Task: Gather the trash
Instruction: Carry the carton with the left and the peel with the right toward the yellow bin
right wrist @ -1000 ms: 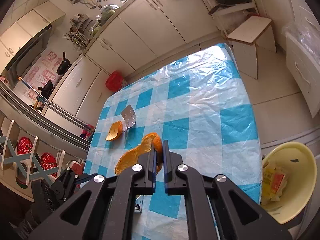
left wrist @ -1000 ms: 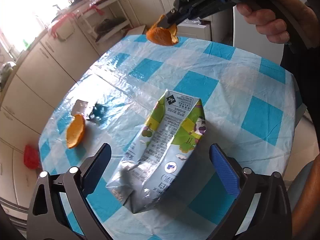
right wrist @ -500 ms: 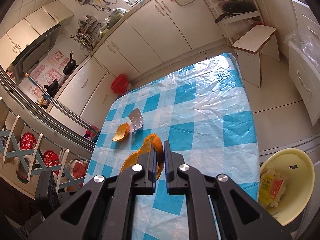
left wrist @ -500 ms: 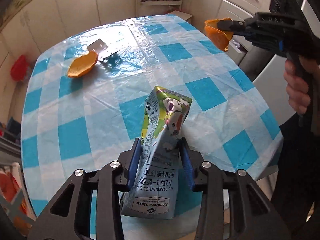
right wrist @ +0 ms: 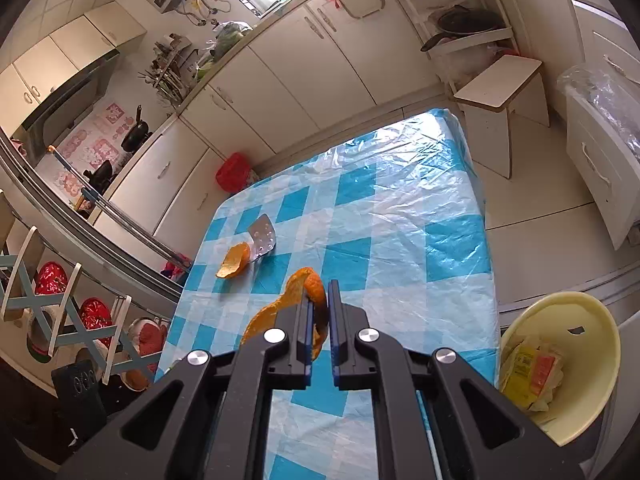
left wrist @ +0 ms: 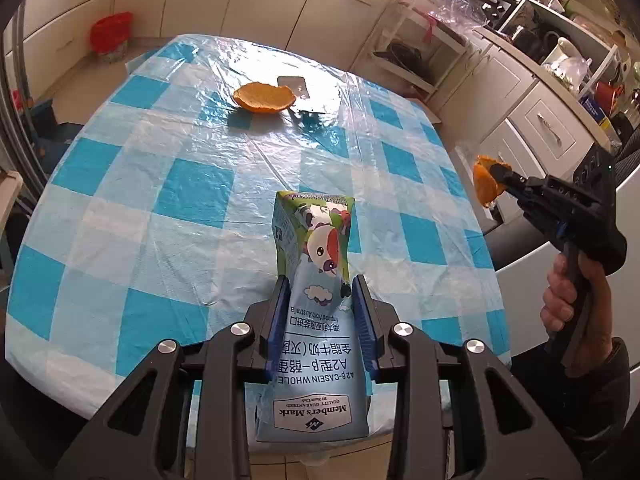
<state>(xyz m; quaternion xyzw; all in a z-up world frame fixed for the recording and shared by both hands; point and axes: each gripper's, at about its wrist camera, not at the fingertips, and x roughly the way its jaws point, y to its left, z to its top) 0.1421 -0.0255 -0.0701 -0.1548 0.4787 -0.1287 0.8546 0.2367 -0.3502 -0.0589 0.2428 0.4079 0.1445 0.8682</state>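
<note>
Milk carton and orange peel both pinched, bin waiting below

The left gripper is closing on a crumpled milk carton, its blue pads pressing the soft, light, probably empty body at mid-height. The right gripper pinches a limp orange peel; the yellow trash bin sits lower right. Farther ahead on the checkered tablecloth lie another peel and a foil blister pack.
</note>
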